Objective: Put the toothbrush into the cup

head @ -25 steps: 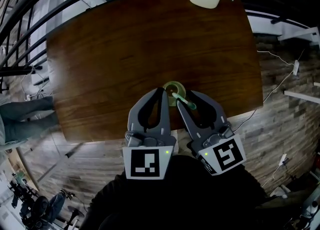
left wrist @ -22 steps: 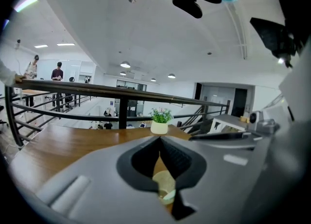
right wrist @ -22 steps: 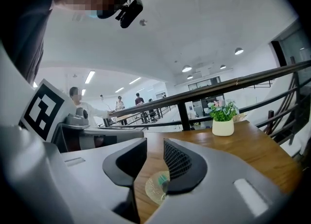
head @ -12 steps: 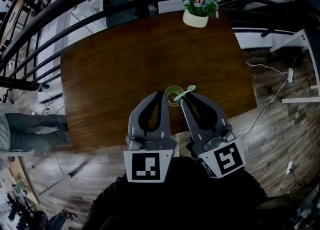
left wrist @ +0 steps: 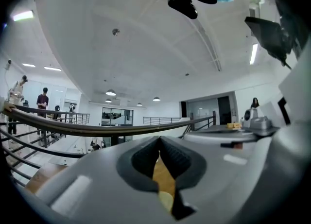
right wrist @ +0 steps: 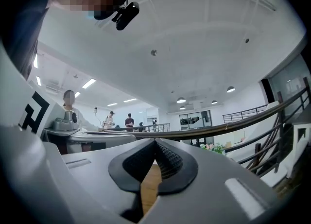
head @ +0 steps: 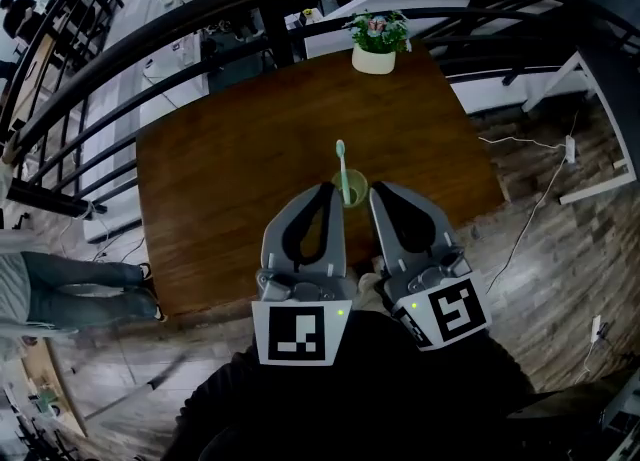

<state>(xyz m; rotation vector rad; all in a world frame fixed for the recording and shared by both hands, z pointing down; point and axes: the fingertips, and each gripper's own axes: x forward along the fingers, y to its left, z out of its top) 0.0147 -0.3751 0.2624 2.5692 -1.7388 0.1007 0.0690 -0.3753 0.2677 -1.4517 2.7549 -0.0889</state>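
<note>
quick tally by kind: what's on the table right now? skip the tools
toothbrush: 1 (standing in the cup)
cup: 1
potted plant: 1
total: 3

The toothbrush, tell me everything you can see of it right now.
The toothbrush is a slim, pale mint-green stick, plastic by its look. It stands nearly upright with its lower end inside the small green cup, near the person's edge of the brown wooden table, and its upper end well above the rim. Only the cup seems to touch it. Which end bears the bristles is too small to tell.
</note>
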